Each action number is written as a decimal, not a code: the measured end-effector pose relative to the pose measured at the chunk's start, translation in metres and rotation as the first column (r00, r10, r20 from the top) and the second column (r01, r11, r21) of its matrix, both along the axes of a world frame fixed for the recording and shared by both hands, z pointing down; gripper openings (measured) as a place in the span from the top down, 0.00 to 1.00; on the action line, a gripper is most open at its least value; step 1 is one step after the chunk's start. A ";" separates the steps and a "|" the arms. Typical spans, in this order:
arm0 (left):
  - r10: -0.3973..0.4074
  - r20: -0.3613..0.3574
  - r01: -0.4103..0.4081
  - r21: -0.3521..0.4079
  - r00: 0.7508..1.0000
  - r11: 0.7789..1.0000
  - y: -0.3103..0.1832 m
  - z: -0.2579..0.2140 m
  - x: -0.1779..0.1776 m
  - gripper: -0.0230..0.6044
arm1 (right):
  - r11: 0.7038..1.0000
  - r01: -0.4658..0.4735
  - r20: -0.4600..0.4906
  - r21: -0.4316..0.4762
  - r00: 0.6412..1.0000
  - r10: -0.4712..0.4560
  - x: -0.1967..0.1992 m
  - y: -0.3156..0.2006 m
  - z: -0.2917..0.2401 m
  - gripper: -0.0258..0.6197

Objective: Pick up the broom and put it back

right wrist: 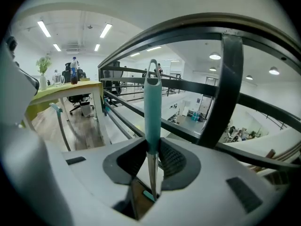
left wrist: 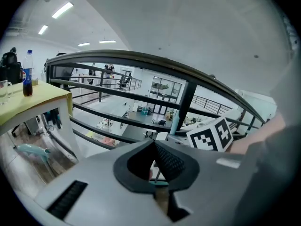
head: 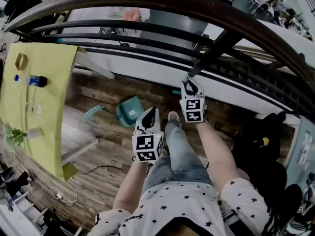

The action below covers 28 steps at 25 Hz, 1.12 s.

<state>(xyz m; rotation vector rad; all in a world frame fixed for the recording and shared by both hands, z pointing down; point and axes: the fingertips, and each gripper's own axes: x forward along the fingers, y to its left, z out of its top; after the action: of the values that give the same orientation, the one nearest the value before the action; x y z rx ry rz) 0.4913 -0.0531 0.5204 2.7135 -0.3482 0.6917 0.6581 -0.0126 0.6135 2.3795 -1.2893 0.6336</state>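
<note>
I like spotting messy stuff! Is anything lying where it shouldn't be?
A little. The teal dustpan sits out in the open on the wooden floor beside the table, and loose cables trail across the floor near the table's corner. Nothing looks spilled or broken.

Broom handle (right wrist: 152,108) looks like smooth teal plastic over a shiny bare-metal shaft. Railing (head: 162,1) at 12 o'clock is dark and glossy. Floor (head: 110,151) is grainy wood planks. The tablecloth (head: 49,112) at 9 o'clock is matt yellow-green.
</note>
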 end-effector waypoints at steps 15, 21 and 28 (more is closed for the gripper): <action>0.023 -0.047 -0.021 0.051 0.999 0.998 0.048 -0.033 -0.073 0.95 | 0.988 -0.120 0.017 0.093 0.993 0.119 -0.068 0.073 -0.044 0.84; 0.020 -0.071 -0.015 0.068 0.997 0.998 0.062 -0.050 -0.112 0.95 | 0.990 -0.096 -0.015 0.101 0.995 0.098 -0.110 0.094 -0.072 0.84; 0.021 -0.079 -0.016 0.065 0.997 0.998 0.083 -0.065 -0.162 0.95 | 0.989 -0.089 -0.047 0.116 0.994 0.095 -0.158 0.122 -0.110 0.84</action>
<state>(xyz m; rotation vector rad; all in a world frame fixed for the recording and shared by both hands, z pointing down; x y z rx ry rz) 0.3296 0.0294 0.4552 2.7986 -0.3317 0.5853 0.5005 0.1097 0.5037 2.5428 -1.2305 0.5333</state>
